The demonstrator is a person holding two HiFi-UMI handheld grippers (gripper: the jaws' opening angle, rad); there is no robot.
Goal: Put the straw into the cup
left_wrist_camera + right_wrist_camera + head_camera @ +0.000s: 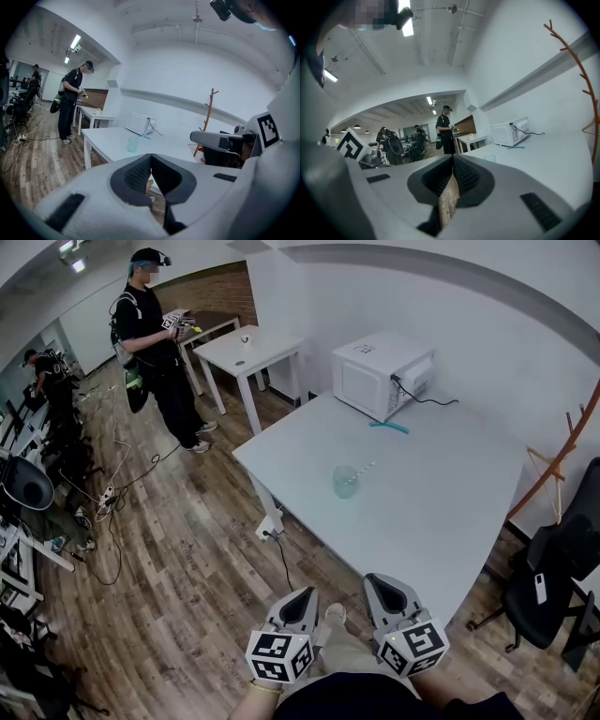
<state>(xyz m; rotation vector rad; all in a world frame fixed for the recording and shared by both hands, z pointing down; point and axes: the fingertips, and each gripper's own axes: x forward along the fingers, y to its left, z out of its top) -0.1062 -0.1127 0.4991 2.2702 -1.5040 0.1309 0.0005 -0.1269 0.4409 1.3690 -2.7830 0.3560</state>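
Head view: set high, facing steeply down. The counter [450, 512] lies well off, from frame centre to 3 o'clock.
Left claw [151, 158] view: low, near level, close behind its tips, with the counter just past centre toward 9 o'clock.
Right claw [453, 159] view: likewise, counter at 3 o'clock.
All three share the counter and microwave [380, 374].

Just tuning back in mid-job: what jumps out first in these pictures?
The pale green cup stands alone mid-table, with a straw slanting out of it toward the white microwave at the far edge. Nearer the camera, the left gripper and right gripper hang by the near edge of the table, both shut and empty.
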